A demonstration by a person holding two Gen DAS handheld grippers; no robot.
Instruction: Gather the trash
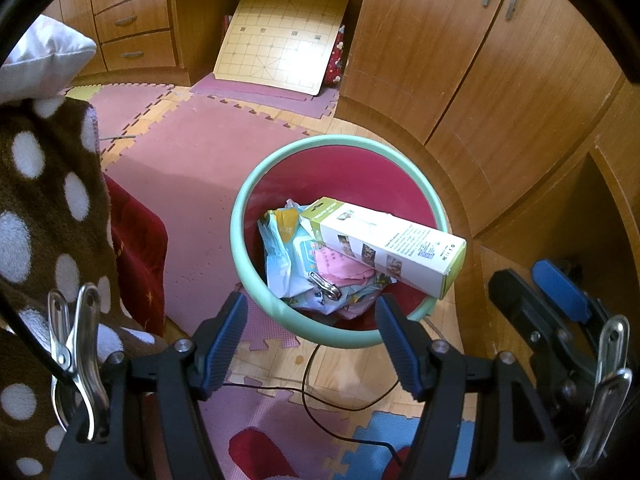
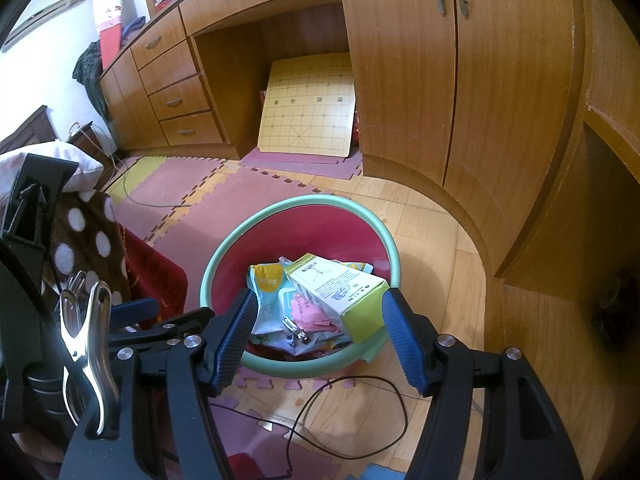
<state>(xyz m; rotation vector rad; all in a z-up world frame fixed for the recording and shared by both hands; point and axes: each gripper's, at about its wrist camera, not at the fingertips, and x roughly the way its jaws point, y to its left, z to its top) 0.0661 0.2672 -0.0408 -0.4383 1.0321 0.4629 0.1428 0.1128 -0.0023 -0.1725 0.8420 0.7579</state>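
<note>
Left tool (image 1: 312,334): your blue-padded fingers stood spread with nothing between them, hanging just over the near rim of the bin.
Right tool (image 2: 316,334): it was spread the same way and carried nothing; its fingers framed the near end of the carton without touching it, as far as the view showed.
Trash bin (image 1: 256,184): the round bin with the mint-green rim and red inside stood on the wooden floor beside the foam mats, near the curved cupboard.
Carton (image 1: 384,246): the white and green box lay tilted across the bin, its far end down among the wrappers (image 1: 280,248) and its near end propped on the rim and jutting out.
Metal clip (image 1: 326,287): it lay on top of the pink paper inside.
Step, as I judged it: you had trash in the bin, but the carton was not seated.
How to do it well: you would have needed to grip the jutting end across its narrow sides, lift it clear of the rim, then tip it down inside.
Risk: the black cable (image 2: 360,416) looped on the floor just before the bin; a push on the rim could have tipped the bin.
</note>
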